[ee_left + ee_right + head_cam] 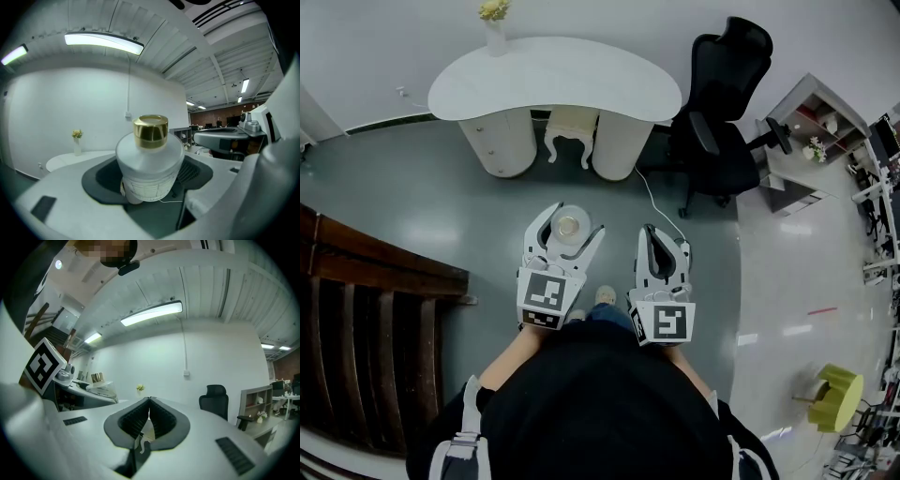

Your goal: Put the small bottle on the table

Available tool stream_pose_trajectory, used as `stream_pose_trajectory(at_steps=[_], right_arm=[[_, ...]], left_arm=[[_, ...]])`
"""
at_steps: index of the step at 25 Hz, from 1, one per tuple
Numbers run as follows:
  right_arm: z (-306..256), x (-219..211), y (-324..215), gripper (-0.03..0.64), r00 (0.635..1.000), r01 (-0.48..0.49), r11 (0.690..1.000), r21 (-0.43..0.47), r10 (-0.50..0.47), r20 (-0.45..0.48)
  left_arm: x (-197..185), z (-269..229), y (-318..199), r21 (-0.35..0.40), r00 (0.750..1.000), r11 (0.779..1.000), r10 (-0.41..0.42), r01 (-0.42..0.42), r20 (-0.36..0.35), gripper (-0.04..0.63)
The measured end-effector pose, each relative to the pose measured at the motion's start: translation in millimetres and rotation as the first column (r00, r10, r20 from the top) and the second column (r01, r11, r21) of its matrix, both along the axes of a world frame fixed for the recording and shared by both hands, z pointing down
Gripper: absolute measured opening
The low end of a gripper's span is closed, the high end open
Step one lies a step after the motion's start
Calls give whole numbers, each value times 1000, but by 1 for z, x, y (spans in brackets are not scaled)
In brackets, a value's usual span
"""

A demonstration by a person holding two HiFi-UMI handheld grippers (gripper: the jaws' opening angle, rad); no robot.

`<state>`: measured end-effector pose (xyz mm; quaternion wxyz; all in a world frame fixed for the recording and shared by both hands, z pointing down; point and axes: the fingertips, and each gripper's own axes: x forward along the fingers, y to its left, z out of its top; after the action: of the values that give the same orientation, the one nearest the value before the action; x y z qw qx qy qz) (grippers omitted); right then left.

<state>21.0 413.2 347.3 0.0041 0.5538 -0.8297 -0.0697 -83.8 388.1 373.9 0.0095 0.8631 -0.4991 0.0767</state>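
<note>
While a person in a black top looks down at a glossy grey floor (412, 206), each hand holds a white two-jaw gripper out in front of the body.

The left gripper (575, 221) has its jaws spread wide and closed on a small white round bottle with a gold cap (568, 226) — the pads press against its sides and hold it in the air above the floor. In the left gripper view the bottle stands upright between the jaws, cap uppermost, with a fine grid texture on its lower body.

The right gripper (149, 400) holds nothing; its dark ribbed pads are pressed together and meet at the tips.

Ahead of the grippers, and well apart from the bottle, a white kidney-shaped table (581, 89) stands near a pale wall. A white vase of yellow flowers (494, 26) sits at the table's far left edge, and a small white stool (572, 127) is tucked between its two rounded pedestals. A black high-backed office chair (722, 122) stands just beside the table's right end.

To the left is a dark wooden slatted structure (366, 300). To the right are a white shelf unit (811, 117) and, nearer the person, a yellow-green round object (834, 394).
</note>
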Motion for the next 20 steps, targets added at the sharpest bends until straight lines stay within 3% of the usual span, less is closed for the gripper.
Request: stream_pose_trajectory(at_steps=[9, 20], right_arm=[[6, 10, -39, 21, 1000, 6, 1000, 6, -6, 5], [8, 29, -153, 21, 999, 41, 999, -15, -41, 5]], left_arm=[[12, 5, -36, 1, 1000, 1000, 11, -11, -7, 333], [35, 7, -141, -14, 1000, 1000, -9, 8, -5, 333]])
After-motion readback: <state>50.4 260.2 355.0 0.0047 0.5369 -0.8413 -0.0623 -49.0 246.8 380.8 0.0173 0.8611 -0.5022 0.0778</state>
